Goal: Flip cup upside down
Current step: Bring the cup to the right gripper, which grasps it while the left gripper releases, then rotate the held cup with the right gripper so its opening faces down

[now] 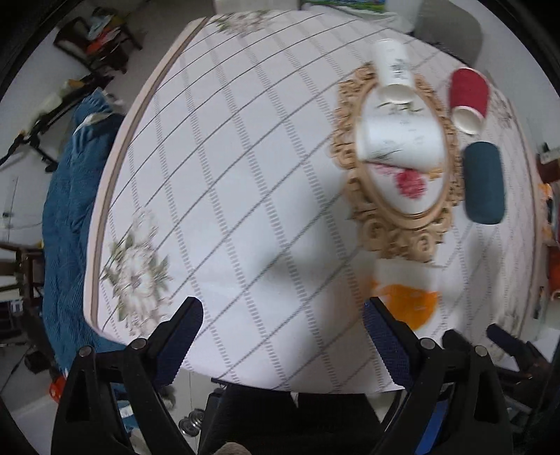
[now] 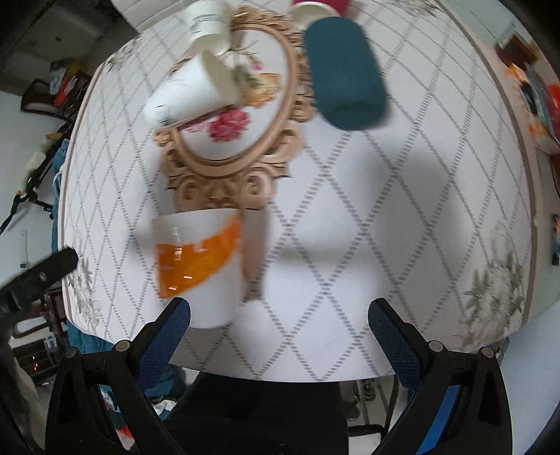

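A white cup with an orange band stands on the table just ahead and left of my right gripper, which is open and empty. The same cup shows in the left wrist view ahead and right of my open, empty left gripper. A white paper cup lies on its side on an oval ornate tray. Another white cup sits at the tray's far end.
A dark teal cylinder and a red cup lie right of the tray. The tablecloth is white with a diamond grid. A blue quilt hangs past the table's left edge.
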